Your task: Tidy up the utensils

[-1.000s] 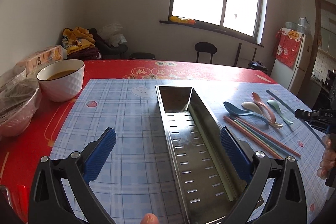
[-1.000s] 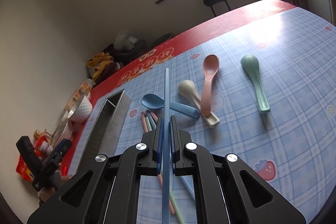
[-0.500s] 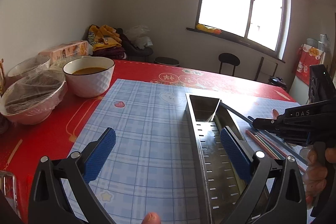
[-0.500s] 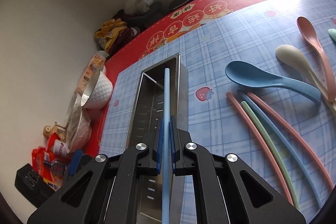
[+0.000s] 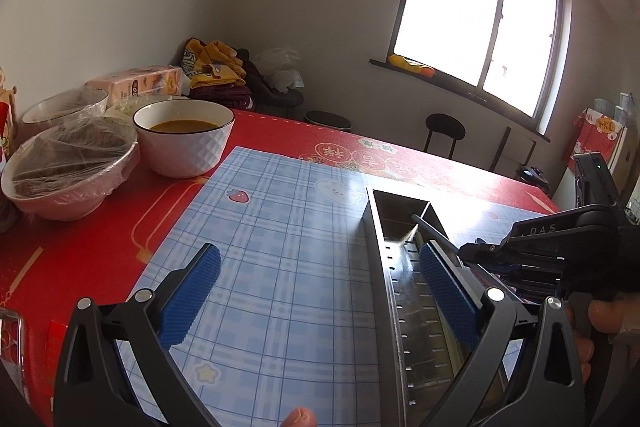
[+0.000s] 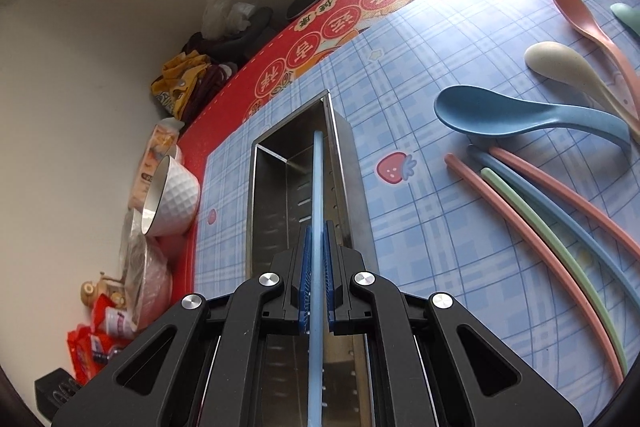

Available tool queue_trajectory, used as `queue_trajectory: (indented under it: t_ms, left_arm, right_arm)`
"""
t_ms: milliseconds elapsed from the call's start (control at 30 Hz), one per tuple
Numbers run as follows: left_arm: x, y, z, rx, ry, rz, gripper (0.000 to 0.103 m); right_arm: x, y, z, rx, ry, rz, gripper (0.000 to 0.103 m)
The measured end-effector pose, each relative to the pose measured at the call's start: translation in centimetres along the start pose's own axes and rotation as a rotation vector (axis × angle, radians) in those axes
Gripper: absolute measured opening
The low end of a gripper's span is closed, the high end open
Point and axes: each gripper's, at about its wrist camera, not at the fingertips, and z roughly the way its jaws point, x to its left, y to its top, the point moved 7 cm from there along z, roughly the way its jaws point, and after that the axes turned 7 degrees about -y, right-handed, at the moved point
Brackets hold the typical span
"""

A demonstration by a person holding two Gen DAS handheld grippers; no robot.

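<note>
Right gripper [image 6: 316, 259] clamped shut on a pale blue chopstick [image 6: 317, 179], jaws pressed flat against its thin shaft. Chopstick lined up lengthwise over the steel utensil tray [image 6: 264, 195], far tip reaching toward the tray's end wall; whether touching the floor of the tray, could not tell. Left gripper [image 5: 316, 301] held with jaws wide apart and nothing between them, one pad hanging over the tray's near wall, the other over the plaid mat [image 5: 280, 227].

Possible trouble, as a judgement: a slim, smooth, round-edged stick could pivot in the ribbed pads and swing off line; released too high, could bounce on the hard slotted metal and land across the rim or the divider rather than flat inside. A light, narrow tray could also skid on the glossy mat if nudged by the tip, with the left gripper not gripping it.

Tray of brushed steel, long and box-shaped, floor pierced with short slots. Remaining chopsticks [image 6: 560, 227] matte, pink, green and blue, gently curved by the lens, lying together on the mat well apart from the tray. Blue spoon [image 6: 500, 115] beside them, deep oval bowl, thick handle, same matte plastic look. Table [image 5: 120, 227] covered in shiny red printed sheet.
</note>
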Motion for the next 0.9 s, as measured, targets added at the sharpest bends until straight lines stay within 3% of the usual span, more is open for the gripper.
queue_trajectory:
  t_ms: [300, 467, 533, 600, 633, 733, 900]
  left_arm:
    - [-0.5, -0.2, 0.3, 0.001, -0.007, 0.018, 0.097]
    - [-0.4, 0.0, 0.0, -0.014, -0.006, 0.011, 0.097]
    - [-0.7, 0.0, -0.1, -0.019, -0.01, 0.021, 0.097]
    - [-0.9, 0.1, -0.2, -0.024, -0.002, 0.033, 0.097]
    - [-0.9, 0.1, -0.2, -0.025, 0.006, 0.035, 0.097]
    - [-0.6, -0.1, 0.2, 0.0, 0.019, 0.018, 0.097]
    - [-0.5, -0.4, 0.3, 0.012, 0.017, 0.008, 0.097]
  right_arm:
    - [0.6, -0.5, 0.1, 0.026, 0.026, -0.013, 0.008]
    - [1.4, 0.3, -2.2, -0.042, 0.045, -0.217, 0.008]
    - [1.1, 0.6, -3.8, -0.112, 0.02, -0.358, 0.014]
    - [0.4, 0.9, -5.8, -0.203, -0.004, -0.488, 0.041]
    - [-0.2, 1.0, -6.7, -0.241, -0.012, -0.53, 0.045]
    - [-3.1, 1.4, -9.1, -0.28, -0.004, -0.572, 0.045]
    - [-9.2, 2.2, -12.2, -0.304, -0.029, -0.531, 0.045]
